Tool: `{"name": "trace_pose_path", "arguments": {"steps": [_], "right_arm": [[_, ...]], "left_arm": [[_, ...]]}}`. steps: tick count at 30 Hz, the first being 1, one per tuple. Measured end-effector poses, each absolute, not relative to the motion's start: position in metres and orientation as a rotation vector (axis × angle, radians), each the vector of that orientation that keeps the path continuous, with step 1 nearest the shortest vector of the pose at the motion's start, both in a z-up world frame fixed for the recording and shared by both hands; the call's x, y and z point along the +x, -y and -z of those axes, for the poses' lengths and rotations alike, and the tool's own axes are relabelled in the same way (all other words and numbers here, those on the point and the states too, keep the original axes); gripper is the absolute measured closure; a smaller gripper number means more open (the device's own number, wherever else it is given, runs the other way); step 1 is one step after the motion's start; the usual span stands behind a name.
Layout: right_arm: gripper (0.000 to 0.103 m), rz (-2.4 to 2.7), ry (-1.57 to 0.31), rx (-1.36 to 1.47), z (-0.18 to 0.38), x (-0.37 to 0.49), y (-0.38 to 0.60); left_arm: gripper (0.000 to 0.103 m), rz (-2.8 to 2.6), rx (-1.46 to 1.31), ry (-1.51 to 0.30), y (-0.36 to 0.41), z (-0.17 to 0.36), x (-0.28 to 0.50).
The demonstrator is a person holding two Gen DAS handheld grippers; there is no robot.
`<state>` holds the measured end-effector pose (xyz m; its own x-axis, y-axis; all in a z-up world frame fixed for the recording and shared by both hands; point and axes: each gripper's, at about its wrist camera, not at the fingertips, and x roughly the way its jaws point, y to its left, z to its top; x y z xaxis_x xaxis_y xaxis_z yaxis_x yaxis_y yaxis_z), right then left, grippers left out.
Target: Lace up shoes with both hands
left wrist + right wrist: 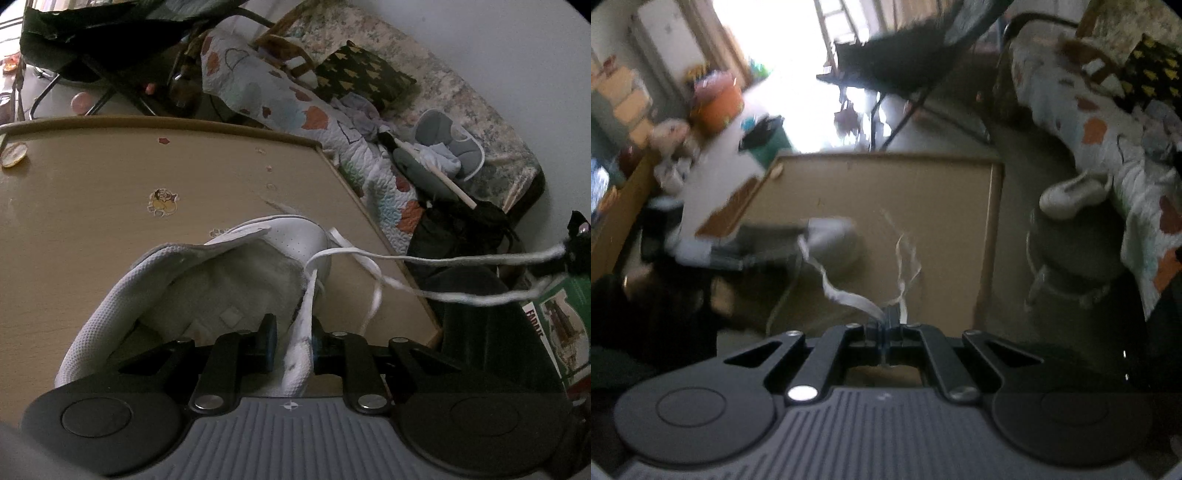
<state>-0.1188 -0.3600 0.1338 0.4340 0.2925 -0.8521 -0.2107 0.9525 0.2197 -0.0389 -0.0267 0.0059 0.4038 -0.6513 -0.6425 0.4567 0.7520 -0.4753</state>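
The white shoe (207,284) lies on the table (92,192), toe away from the left gripper (293,343), whose jaws straddle the shoe's side flap, one pad touching it, the other standing off. The right gripper (886,328) is pressed together, pinching the lace (424,260) clear of the table edge. Hold the shoe steady; draw both strands evenly taut and avoid jerking so the lace does not slip from the eyelets.
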Motion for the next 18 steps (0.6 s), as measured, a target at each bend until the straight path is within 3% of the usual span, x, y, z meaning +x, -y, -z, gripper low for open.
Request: {"name": "trace_pose_path", "arguments": {"steps": [4,12,15,18], "right_arm": [[0.1,-0.375,-1.207,-0.004,-0.11,-0.121,0.343],[0.1,-0.561,-1.218,-0.044,-0.075,-0.086,0.269],[0.096,-0.561,-1.249,-0.119,-0.055,-0.072,0.248],[0.078,-0.531,-1.294,-0.241,-0.038,-0.064,0.237]], "left_arm": [[0.077,0.714,-0.246,-0.915,0.026,-0.006,-0.04],[0.073,0.722,-0.255,-0.914,0.027,-0.007,-0.041],[0.072,0.722,-0.255,-0.914,0.028,-0.006,-0.04],[0.072,0.721,-0.253,-0.914,0.029,-0.006,-0.039]]}}
